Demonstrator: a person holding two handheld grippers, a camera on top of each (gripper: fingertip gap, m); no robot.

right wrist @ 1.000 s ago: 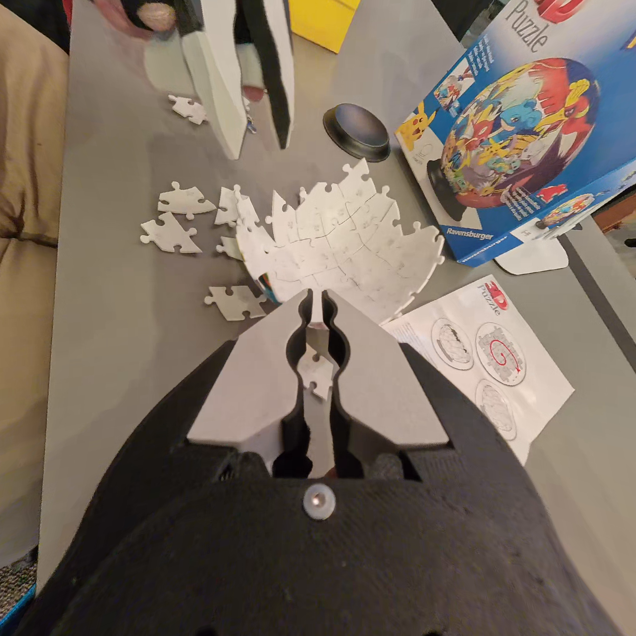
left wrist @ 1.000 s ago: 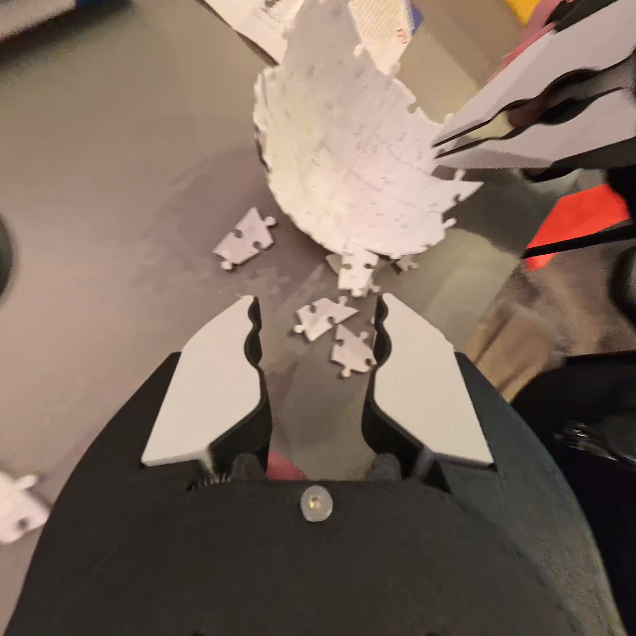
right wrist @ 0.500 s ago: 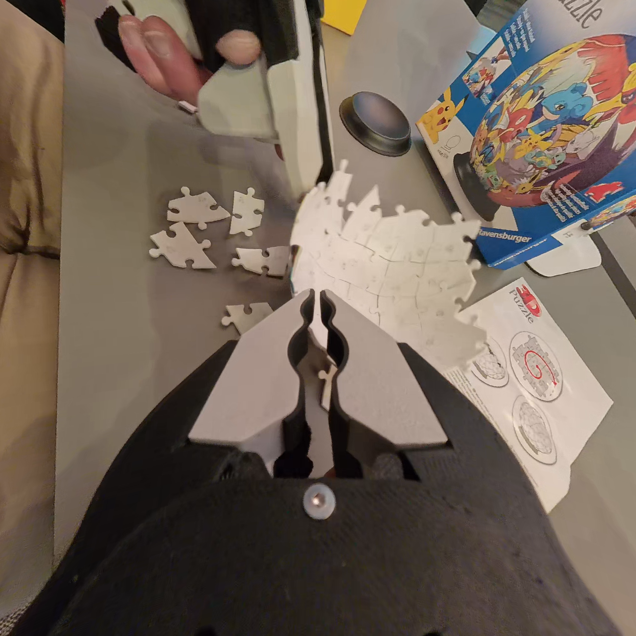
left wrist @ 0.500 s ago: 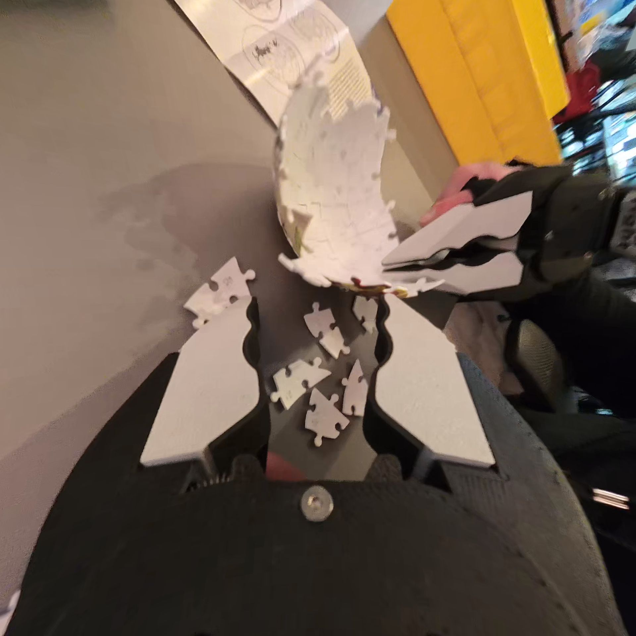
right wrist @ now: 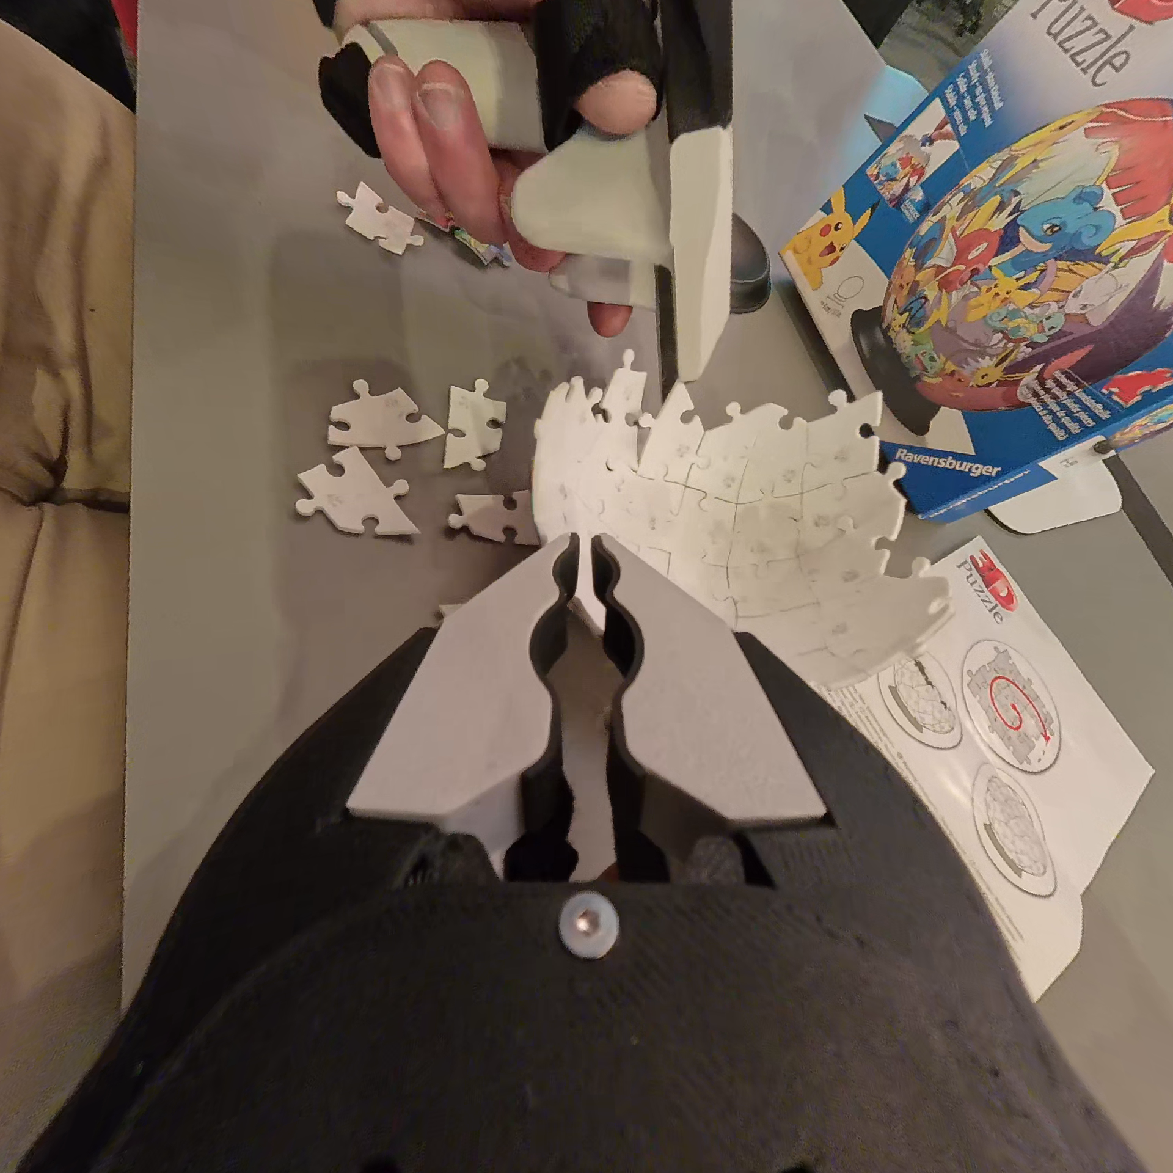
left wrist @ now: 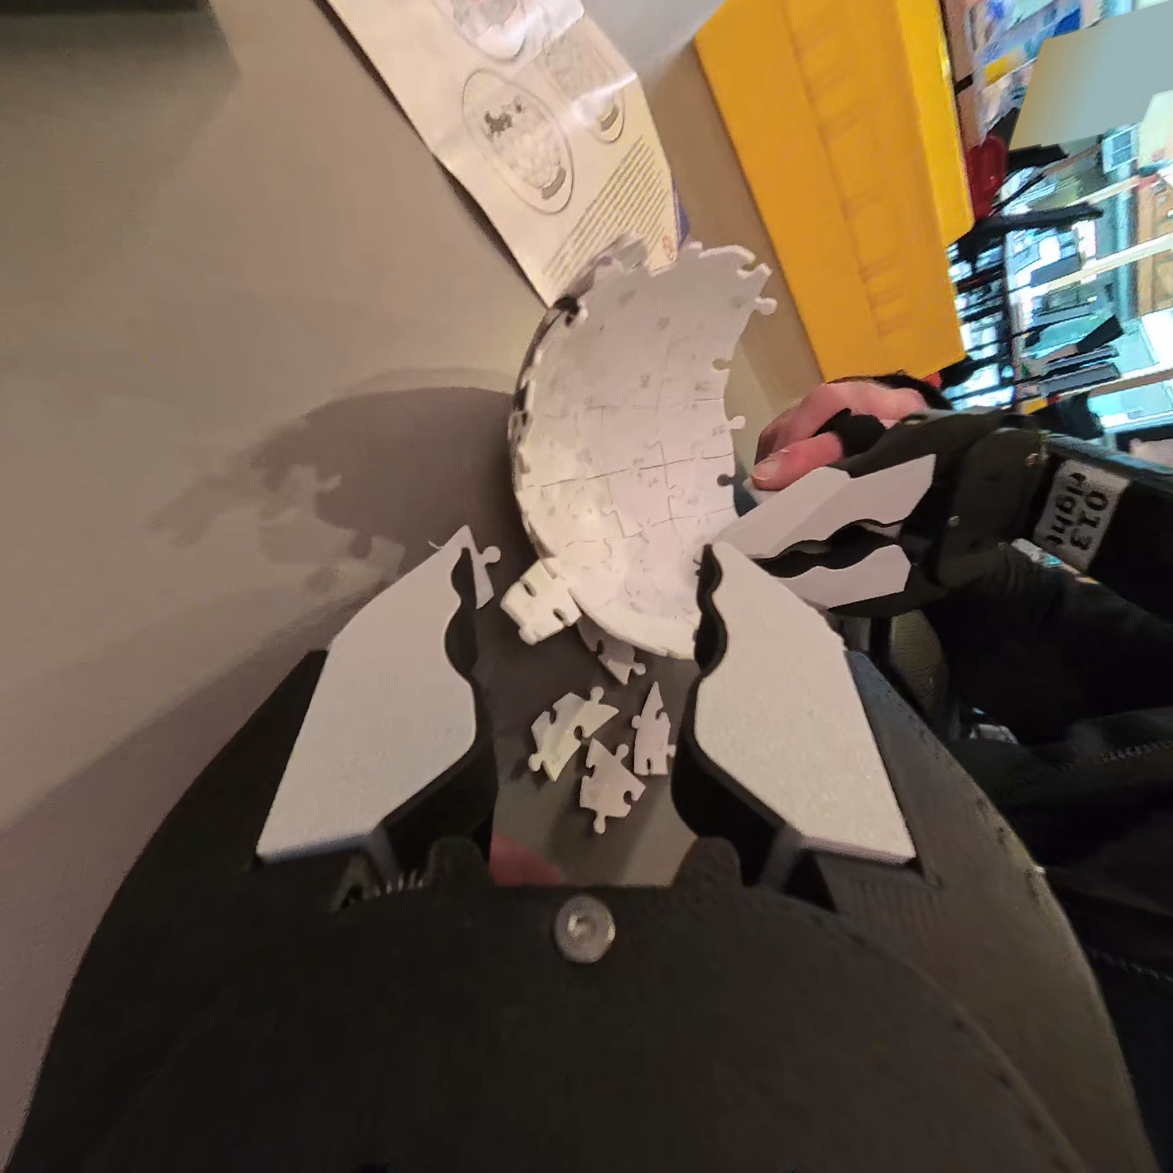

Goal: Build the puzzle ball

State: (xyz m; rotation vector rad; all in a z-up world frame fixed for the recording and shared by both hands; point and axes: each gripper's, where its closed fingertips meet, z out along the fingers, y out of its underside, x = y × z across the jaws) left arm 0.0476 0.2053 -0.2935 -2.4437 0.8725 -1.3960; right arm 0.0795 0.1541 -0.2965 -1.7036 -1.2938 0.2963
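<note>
Left of right-wrist frame: loose puzzle pieces (right wrist: 374, 470) flat on grey worktop (right wrist: 209, 317). Centre: half-built puzzle ball shell (right wrist: 730, 501), edge pinched in nearly closed right tool (right wrist: 585, 547). Top centre: left tool (left wrist: 581, 558), spread wide, empty. Right: puzzle box (right wrist: 1015, 266), instruction sheet (right wrist: 990, 749).

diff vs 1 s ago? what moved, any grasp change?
The open left tongs swung from the table's far-left side over to the far rim of the half-built white puzzle-ball shell, one tip almost on it. The shell tilted and turned in the right tongs. Unchanged: right tongs shut on the shell's near rim, left tongs empty, loose white puzzle pieces on the grey table.
</note>
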